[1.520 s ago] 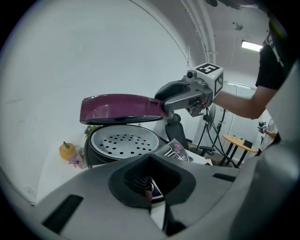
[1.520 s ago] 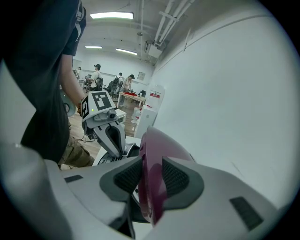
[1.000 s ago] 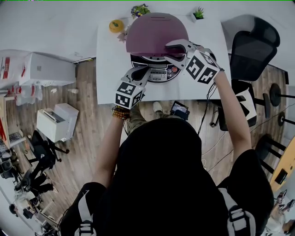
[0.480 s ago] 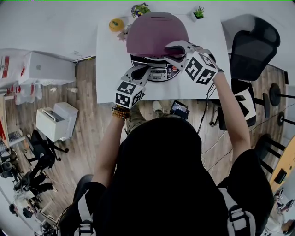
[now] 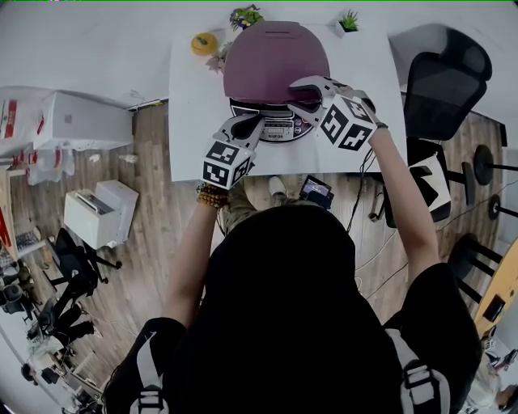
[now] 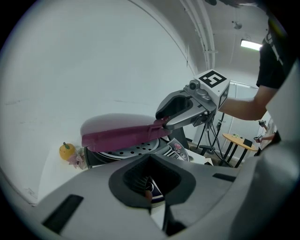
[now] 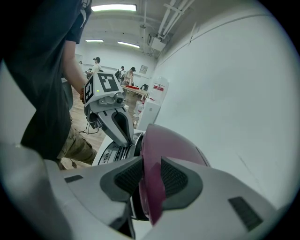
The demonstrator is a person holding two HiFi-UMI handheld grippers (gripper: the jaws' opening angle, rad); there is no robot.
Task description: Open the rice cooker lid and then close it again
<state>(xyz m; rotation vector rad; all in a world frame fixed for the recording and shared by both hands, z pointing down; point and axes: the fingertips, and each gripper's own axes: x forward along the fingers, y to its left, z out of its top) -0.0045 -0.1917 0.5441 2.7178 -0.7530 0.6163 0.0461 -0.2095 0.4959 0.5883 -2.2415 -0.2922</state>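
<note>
A white tabletop stood against a pale wall, seen from above the person's head. On its far middle sat a round cooker, its control panel and buttons facing the person. Its dark pink lid was partly open: hinged on the far side, with the near edge lifted a little off the body. From the left gripper view, a metal inner plate dotted with holes showed in the gap under the lid.

The right hand-held gripper reached in from the right and was clenched on the lid's near edge. The right gripper view showed the pink rim sandwiched between both dark ribbed pads. Its jaws had just been closing a little on that rim.

The left hand-held gripper hung low at the cooker's near left, just in front of the panel. Its jaws stood apart and gripped nothing; a sliver of the cooker's front showed through the gap between them.

Pale capital lettering on the cooker's front began "SUPO"; the rest could not be read. The small print on the panel was too fine to read. Each gripper carried a cube with black and white square markers, which held no words.

A small yellow ornament sat at the far left of the tabletop, flowers behind the lid, and a tiny green plant at the far right. A black chair stood to the right on a wooden floor.
</note>
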